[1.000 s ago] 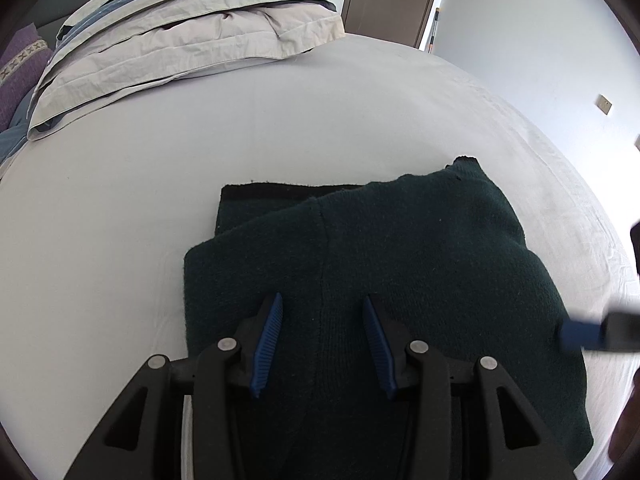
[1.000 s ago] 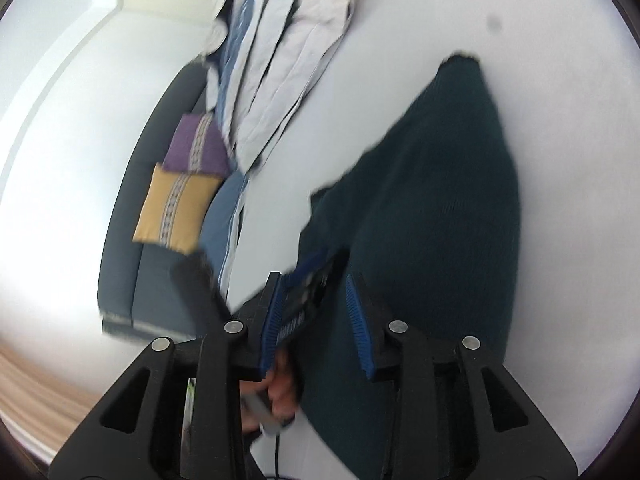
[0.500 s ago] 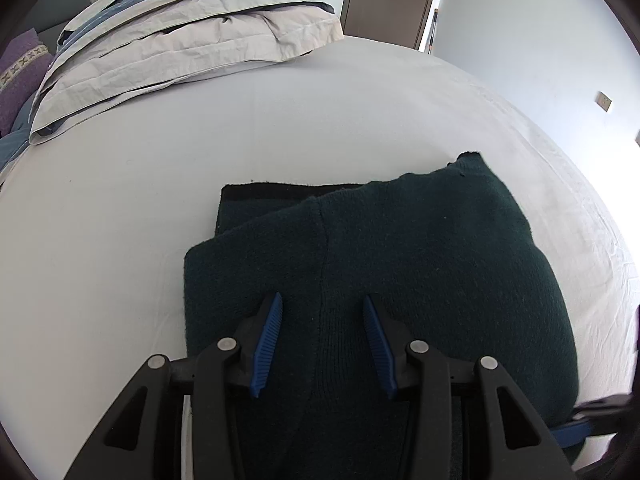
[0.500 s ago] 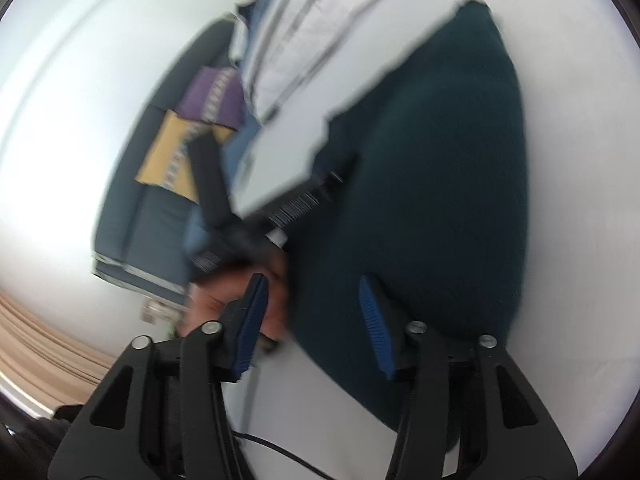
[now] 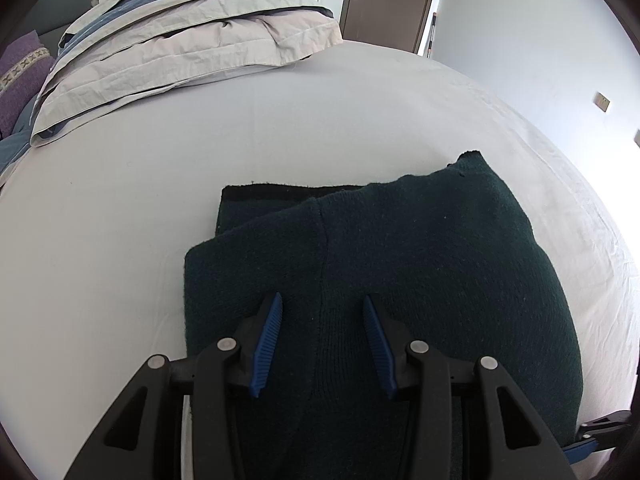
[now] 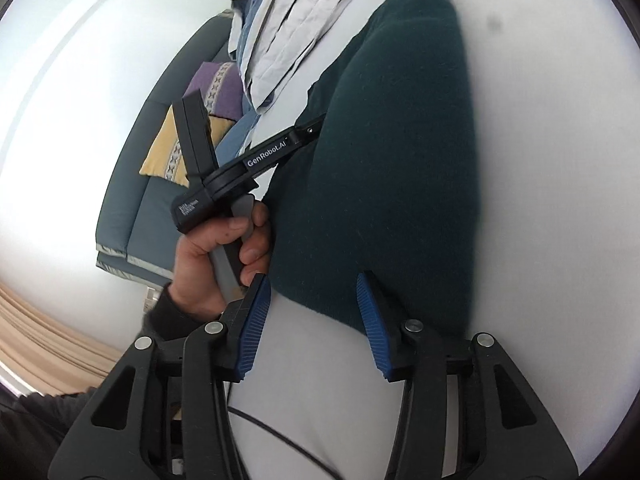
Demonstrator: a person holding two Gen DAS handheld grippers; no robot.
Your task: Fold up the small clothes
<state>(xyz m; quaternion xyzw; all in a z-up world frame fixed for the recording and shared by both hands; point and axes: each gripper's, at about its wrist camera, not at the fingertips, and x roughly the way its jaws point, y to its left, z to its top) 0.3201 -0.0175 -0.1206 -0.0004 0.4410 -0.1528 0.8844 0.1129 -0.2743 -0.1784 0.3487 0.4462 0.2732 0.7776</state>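
A dark green knitted garment (image 5: 420, 264) lies folded in layers on the white bed sheet (image 5: 160, 152). My left gripper (image 5: 322, 304) is open and empty, its blue pads hovering just over the garment's near part. In the right wrist view the same garment (image 6: 400, 160) runs up the middle. My right gripper (image 6: 314, 284) is open and empty at the garment's near rounded edge, with white sheet between the pads. The left gripper's black body (image 6: 256, 160), held in a hand, reaches onto the garment's left side there.
A folded grey and blue duvet (image 5: 180, 48) is piled at the far left of the bed. A dark sofa with purple (image 6: 216, 88) and yellow (image 6: 168, 152) cushions stands beyond it. A brown door (image 5: 384, 0) is at the back. The bed's right edge nears a white wall.
My right gripper has pulled back off the garment's side to its near edge, staying open. My left gripper has barely moved. The garment lies as before.
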